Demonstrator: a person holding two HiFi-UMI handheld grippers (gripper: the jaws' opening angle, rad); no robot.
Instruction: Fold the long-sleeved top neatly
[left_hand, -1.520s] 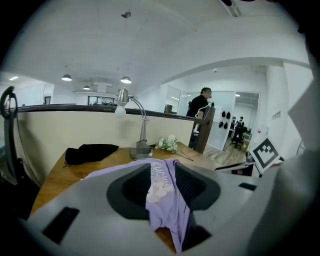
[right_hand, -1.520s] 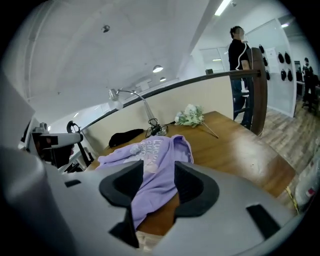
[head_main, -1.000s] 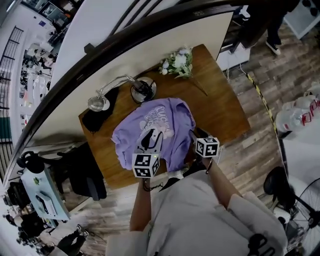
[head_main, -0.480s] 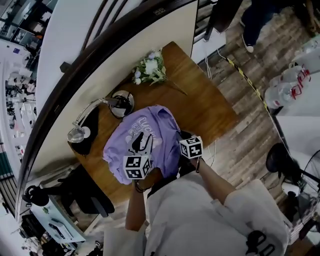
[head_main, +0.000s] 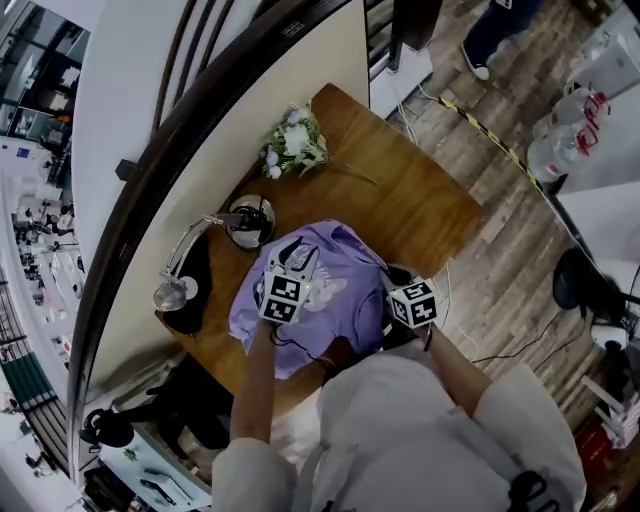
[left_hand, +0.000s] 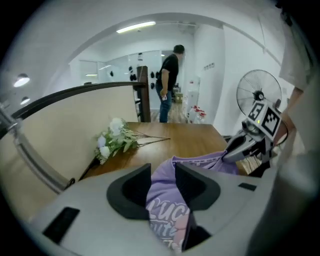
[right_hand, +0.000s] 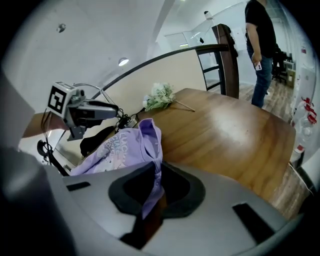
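One right gripper (right_hand: 152, 187) has just been closing onto one top (head_main: 345, 260).

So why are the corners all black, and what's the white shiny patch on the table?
Left gripper view and right gripper view: the wide lens makes a round picture, so the corners stay black. Right gripper view: light glares off the table. Head view: no black corners.
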